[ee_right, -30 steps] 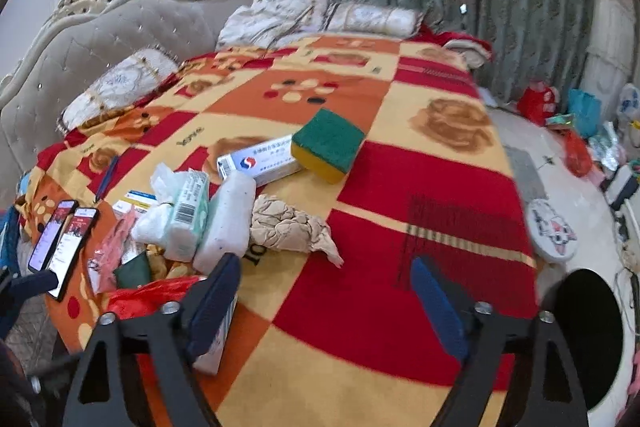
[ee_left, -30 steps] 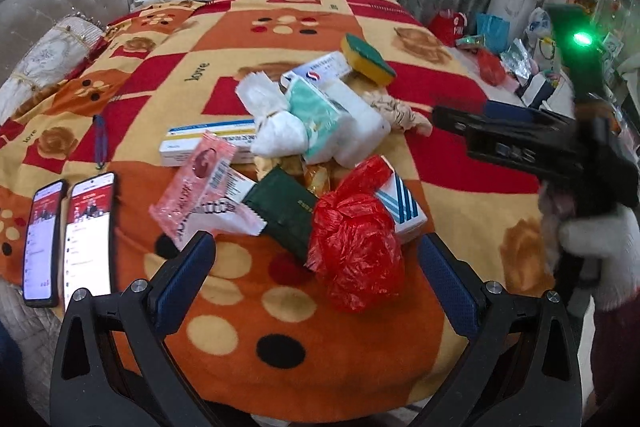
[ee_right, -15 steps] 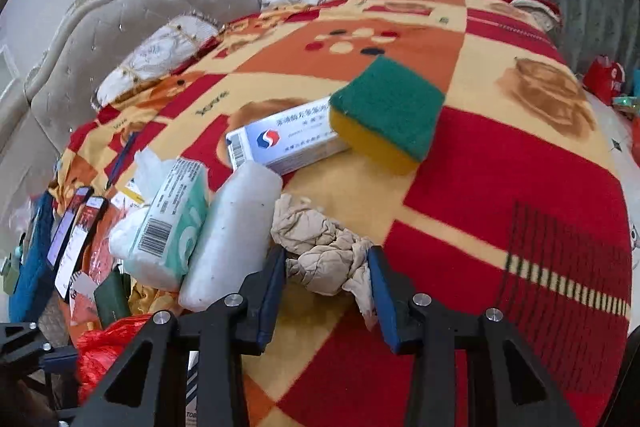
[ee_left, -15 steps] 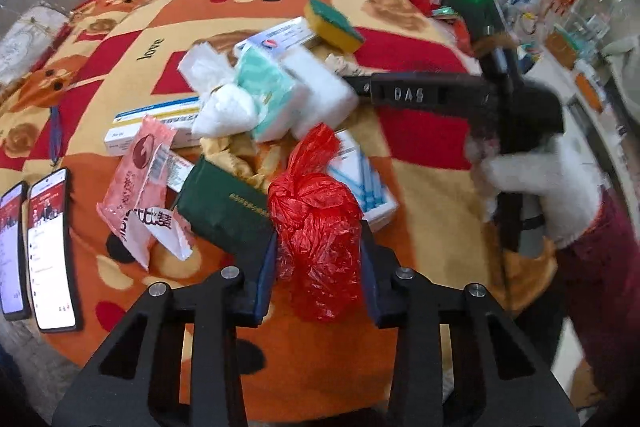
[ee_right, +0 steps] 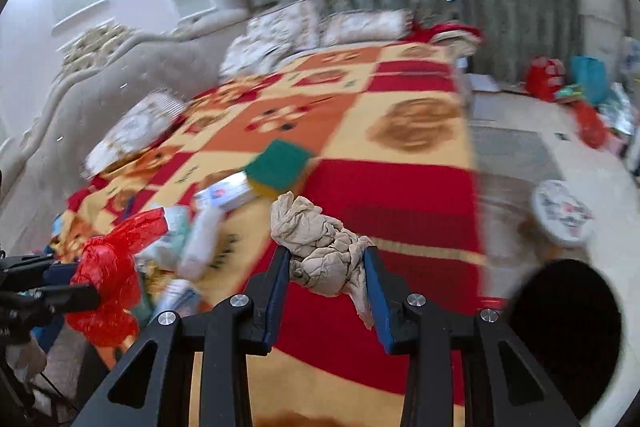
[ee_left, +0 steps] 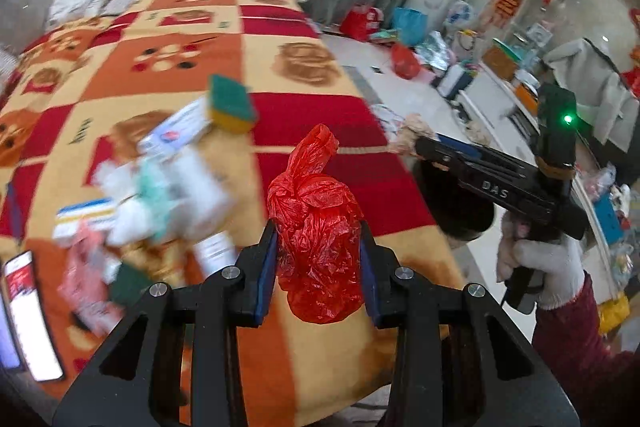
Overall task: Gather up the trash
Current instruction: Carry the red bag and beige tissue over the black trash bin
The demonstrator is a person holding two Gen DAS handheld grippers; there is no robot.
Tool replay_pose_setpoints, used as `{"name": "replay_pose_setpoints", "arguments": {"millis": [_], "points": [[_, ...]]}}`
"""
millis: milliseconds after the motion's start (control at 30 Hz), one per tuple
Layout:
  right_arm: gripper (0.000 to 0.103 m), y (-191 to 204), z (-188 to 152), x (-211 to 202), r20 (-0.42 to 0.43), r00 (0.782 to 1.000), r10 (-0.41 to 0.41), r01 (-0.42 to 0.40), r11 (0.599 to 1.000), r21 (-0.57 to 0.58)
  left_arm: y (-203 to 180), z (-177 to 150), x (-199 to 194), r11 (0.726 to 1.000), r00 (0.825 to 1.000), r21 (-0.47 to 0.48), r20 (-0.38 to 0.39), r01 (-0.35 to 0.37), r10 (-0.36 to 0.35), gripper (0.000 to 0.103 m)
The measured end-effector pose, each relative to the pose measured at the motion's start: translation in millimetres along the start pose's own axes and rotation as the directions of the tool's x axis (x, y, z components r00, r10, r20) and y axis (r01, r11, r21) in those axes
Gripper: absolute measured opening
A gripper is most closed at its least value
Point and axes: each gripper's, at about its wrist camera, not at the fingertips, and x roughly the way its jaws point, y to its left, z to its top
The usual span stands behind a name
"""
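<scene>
Squeezing a knotted red plastic bag (ee_left: 318, 227) between its two blue pads, the left gripper (ee_left: 318, 251) is holding the bag up above the orange, red and yellow checked blanket (ee_left: 312, 115) on the bed. The bag's twisted top is sticking up past the fingers.

The right gripper (ee_right: 327, 279) is pinching a crumpled beige paper wad (ee_right: 320, 247) between its own blue pads, and the wad is hanging over the red part of the blanket. A person's hand in a white knit glove (ee_left: 544, 267) is gripping the handle of that gripper.

A messy pile of trash is lying on the blanket beside the bag. A green and yellow sponge (ee_left: 230, 105) is sitting at the far end of the pile, touching a white box with a red and blue mark (ee_left: 176, 133). Two phones with lit screens (ee_left: 34, 315) are lying at the near left edge of the bed.
</scene>
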Motion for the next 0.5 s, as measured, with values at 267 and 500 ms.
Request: {"name": "replay_pose_setpoints", "arguments": {"millis": [267,500], "points": [[0.036,-115,-24,-52,-0.037,0.973,-0.226,0.229,0.96,0.161,-92,34,54,0.984,0.985,0.063,-0.033,0.169,-0.167,0.035],[0.036,-169,-50,-60,-0.069,0.967,-0.245,0.255,0.921,0.293,-156,48,110,0.962,0.965,0.093,-0.083,0.257,-0.25,0.04]]}}
